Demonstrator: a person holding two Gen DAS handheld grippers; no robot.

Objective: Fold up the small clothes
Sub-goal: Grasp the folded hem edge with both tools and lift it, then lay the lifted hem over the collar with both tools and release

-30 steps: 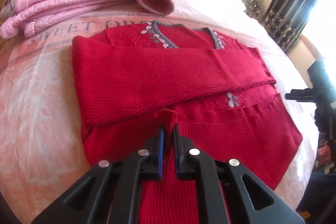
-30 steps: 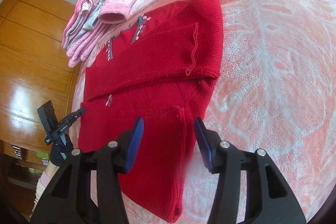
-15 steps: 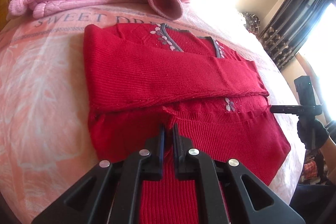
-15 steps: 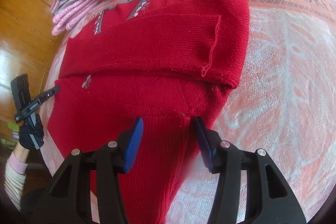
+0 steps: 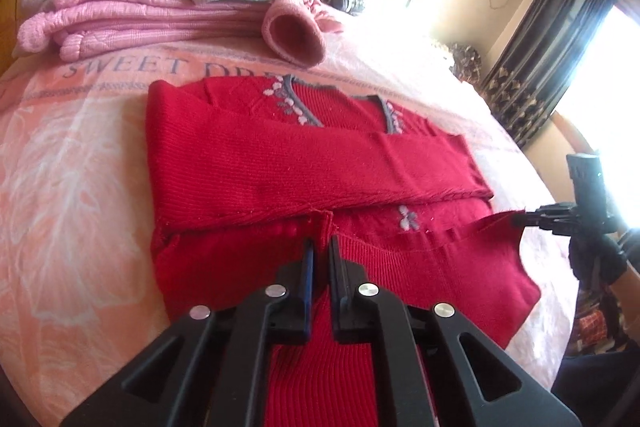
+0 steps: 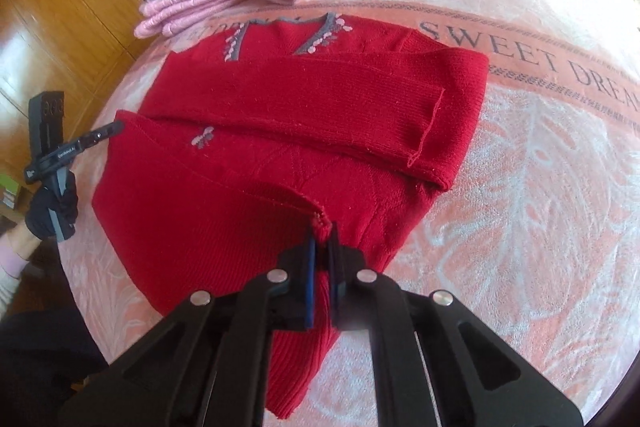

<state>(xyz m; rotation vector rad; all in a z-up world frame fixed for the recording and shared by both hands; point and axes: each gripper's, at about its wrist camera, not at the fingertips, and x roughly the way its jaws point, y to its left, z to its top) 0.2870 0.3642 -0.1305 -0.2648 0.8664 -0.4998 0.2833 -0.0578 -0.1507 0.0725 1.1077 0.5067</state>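
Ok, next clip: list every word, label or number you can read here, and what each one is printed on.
"SWEET DREA", cut off at the picture's edge: printed on the pink blanket, right wrist view.
"SWEET DR", the rest hidden by the red sweater: same blanket, left wrist view.
Small white lettering on the other gripper's black body: too small to read.
Markings on its upright black block: blurred, unreadable.

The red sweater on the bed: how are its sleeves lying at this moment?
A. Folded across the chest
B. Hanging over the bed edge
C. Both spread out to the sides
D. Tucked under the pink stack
A: on the red sweater a sleeve lies as a band across the chest, just below the grey V-neck trim.
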